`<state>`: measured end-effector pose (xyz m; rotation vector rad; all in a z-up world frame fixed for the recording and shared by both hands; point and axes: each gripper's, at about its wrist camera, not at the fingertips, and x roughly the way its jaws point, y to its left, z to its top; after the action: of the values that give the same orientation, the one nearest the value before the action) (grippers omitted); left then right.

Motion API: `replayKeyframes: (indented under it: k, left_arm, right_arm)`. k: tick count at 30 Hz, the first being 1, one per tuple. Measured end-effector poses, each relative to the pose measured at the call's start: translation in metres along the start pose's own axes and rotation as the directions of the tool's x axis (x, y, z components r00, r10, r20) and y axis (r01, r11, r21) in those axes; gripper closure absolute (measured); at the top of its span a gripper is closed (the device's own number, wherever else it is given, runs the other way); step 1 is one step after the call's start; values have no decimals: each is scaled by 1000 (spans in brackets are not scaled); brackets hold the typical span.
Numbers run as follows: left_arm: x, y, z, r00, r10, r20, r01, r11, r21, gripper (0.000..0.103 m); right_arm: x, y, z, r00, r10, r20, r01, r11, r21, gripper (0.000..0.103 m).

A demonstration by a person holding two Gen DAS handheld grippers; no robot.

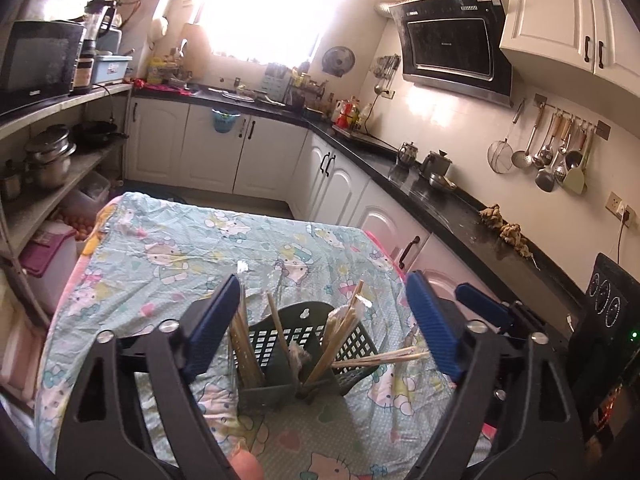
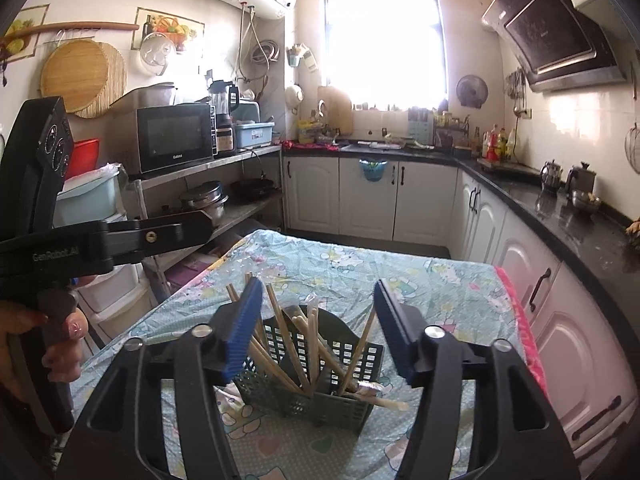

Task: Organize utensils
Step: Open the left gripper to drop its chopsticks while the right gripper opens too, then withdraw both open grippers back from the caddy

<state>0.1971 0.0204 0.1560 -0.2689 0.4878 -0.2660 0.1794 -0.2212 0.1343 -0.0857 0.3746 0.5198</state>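
Blue-padded fingers (image 1: 212, 332) of left gripper (image 1: 324, 324) closest to lens, spread wide, nothing between them. Right gripper (image 2: 318, 332) likewise agape, blue pads parted and empty, hanging above and just short of the caddy.

Dark green slotted utensil caddy (image 2: 340, 396) upright on cartoon-print tablecloth (image 2: 440, 280), at the near end of the table. Wooden chopsticks (image 2: 288, 340) standing in the caddy, leaning at mixed angles; some fanned toward the caddy's left side, one bundle (image 1: 380, 358) tipped nearly level over its right edge. A few sticks in clear wrappers. Exact count unclear.

From the left wrist view, caddy framed between the two open fingers, right gripper's blue pad visible just right of the caddy. From the right wrist view, left device's black body and the person's left hand (image 2: 60, 344) well left of the caddy, past the table edge.

Beyond the caddy: white cabinets, black countertop (image 1: 440, 200) to its right with two small metal kettles (image 1: 424, 158); range hood (image 1: 452, 48) above; ladles and strainer (image 1: 552, 152) hung on the wall. Microwave (image 2: 176, 138) on shelf to the caddy's left.
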Motion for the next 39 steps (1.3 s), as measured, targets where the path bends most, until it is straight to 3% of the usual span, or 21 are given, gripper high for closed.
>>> replayKeyframes:
  k: [4, 18, 29, 39]
  left_arm:
    - [-14, 2, -6, 1000, 24, 18, -24, 1000, -2, 11]
    - [-49, 9, -46, 994, 108, 27, -107, 994, -36, 11]
    - [-54, 15, -92, 983, 182, -22, -182, 983, -16, 11]
    - [-56, 7, -134, 982, 187, -19, -186, 982, 35, 11]
  right_arm:
    - [-12, 2, -2, 1000, -11, 18, 12, 1000, -11, 34]
    - [-49, 10, -26, 997, -41, 61, 42, 999, -4, 9]
    - [-55, 23, -61, 999, -44, 6, 44, 999, -10, 7]
    - [-58, 27, -103, 997, -80, -20, 80, 997, -7, 7]
